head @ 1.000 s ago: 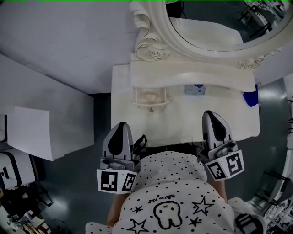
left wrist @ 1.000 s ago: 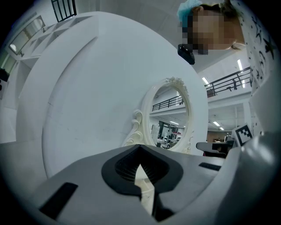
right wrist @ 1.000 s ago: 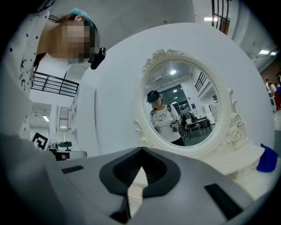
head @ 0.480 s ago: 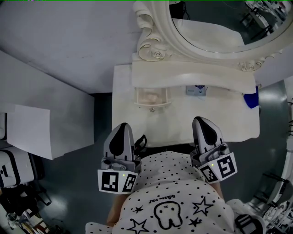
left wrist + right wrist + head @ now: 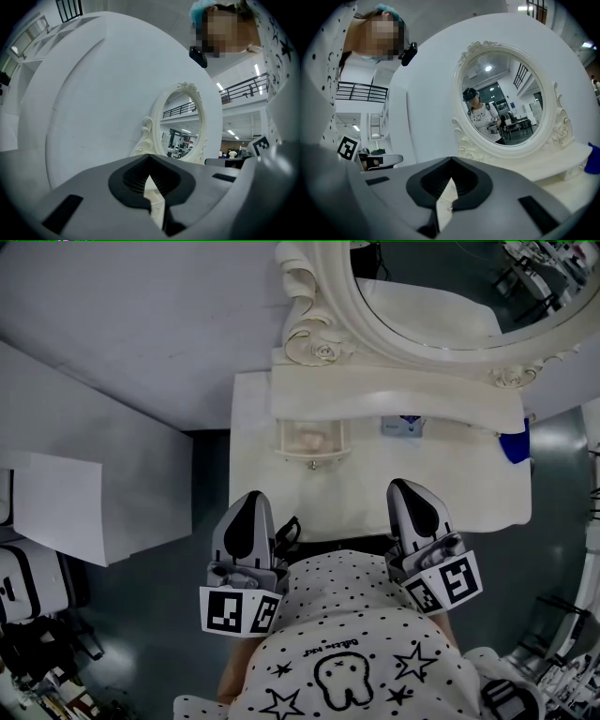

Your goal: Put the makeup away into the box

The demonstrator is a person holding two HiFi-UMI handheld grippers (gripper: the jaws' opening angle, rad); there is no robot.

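Grey right gripper (image 5: 405,486): jaws pressed together, nothing between. Left gripper (image 5: 248,498): same, empty. Small white-and-blue makeup item (image 5: 400,425) lies straight ahead of the right jaws, long axis apparently crosswise; right hand nearer. Open box (image 5: 278,439) sits ahead-left of them on the cream dressing table (image 5: 375,474).

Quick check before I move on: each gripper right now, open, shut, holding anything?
Left gripper: shut, nothing between its jaws.
Right gripper: shut, nothing between its jaws.
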